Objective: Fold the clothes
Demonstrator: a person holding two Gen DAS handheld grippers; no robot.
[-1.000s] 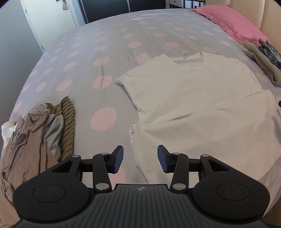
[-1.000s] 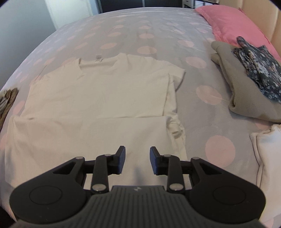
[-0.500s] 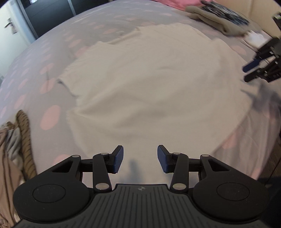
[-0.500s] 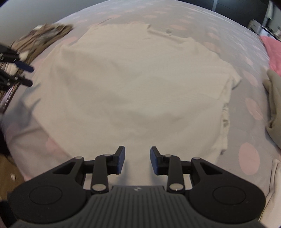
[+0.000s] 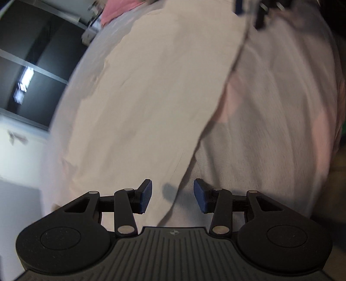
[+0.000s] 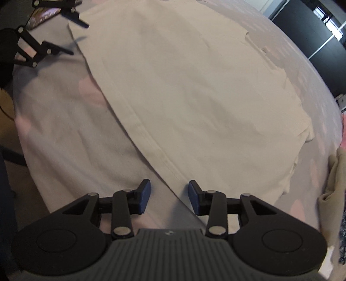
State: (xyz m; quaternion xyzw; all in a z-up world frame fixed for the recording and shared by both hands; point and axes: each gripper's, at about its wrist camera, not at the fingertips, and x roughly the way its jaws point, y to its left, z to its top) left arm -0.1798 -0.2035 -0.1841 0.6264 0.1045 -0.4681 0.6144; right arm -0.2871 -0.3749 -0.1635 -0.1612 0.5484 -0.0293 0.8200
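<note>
Right wrist view: the right tool (image 6: 168, 194) is opening astride the shirt (image 6: 194, 86) hem, nothing clamped. The left tool (image 5: 172, 195), held apart and empty, is positioned likewise, presumably for 1 fold.

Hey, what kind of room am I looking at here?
Most likely a bedroom. A cream T-shirt is spread flat on a bed with a grey, pink-dotted cover, a pink pillow lies at its far end, and dark wardrobe-like doors stand beyond.

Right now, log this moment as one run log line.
step: reach for hem | left tool: open, empty | right tool: opening, empty | cream T-shirt: flat on bed | fold: not started
</note>
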